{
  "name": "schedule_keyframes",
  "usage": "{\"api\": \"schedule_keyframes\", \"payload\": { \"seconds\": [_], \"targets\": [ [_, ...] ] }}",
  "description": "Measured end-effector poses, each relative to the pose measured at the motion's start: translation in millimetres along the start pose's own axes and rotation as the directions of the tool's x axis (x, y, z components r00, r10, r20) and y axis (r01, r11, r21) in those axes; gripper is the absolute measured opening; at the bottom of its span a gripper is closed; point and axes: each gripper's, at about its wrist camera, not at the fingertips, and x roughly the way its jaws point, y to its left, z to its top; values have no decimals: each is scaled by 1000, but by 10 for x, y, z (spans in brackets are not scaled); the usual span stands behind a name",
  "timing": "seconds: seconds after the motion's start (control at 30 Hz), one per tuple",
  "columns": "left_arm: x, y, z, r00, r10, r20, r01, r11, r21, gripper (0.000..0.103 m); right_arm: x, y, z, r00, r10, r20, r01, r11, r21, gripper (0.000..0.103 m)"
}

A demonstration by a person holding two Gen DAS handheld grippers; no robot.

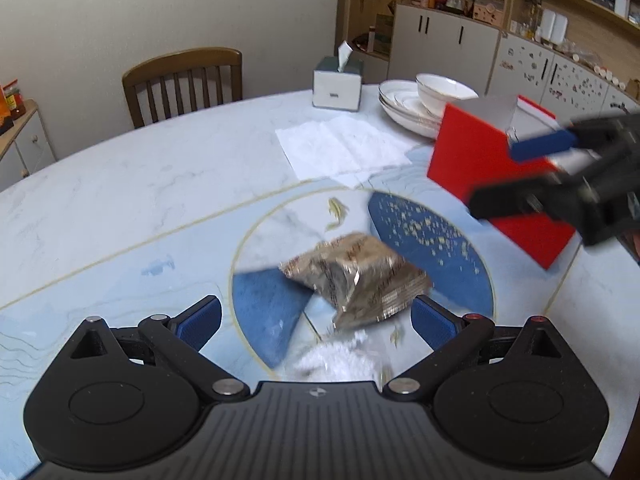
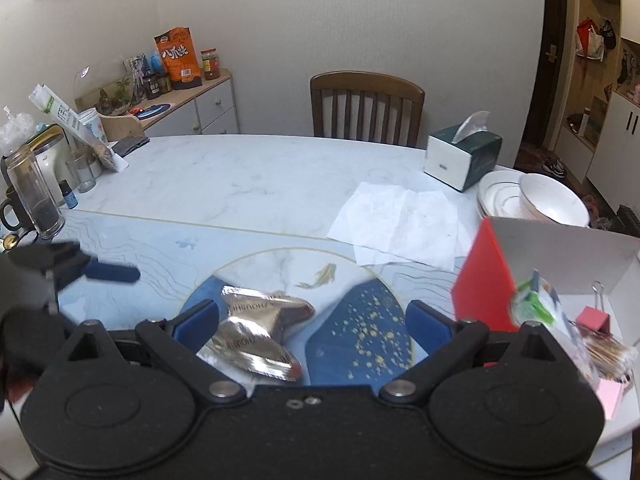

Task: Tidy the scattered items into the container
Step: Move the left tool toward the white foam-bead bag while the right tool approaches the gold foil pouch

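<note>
On the table, left wrist view: the left gripper [image 1: 316, 318] has its blue pads spread wide and grips nothing.
Packets: two crinkled silver foil snack packets [image 1: 356, 278] lie blurred on the marble tabletop [image 1: 160, 184], between and just ahead of the pads.
Container: the red cardboard box [image 1: 476, 164] with white inside stands to the right.
Right wrist view: the right gripper [image 2: 312, 326] is also wide open and empty, with the packets [image 2: 260, 330] near its left pad.
Box contents: a red binder clip [image 2: 592, 316] and a green-labelled packet [image 2: 536, 304].
</note>
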Motion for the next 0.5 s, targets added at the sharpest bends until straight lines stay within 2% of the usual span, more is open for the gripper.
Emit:
{"api": "schedule_keyframes", "payload": {
  "seconds": [0.27, 0.5],
  "targets": [
    [158, -69, -225, 999, 15, -35, -14, 1000, 3, 101, 358, 221, 33, 998, 2, -57, -2, 1000, 5, 100],
    [205, -100, -340, 999, 36, -28, -36, 999, 6, 101, 684, 361, 27, 993, -14, -116, 14, 1000, 6, 99]
  ]
}}
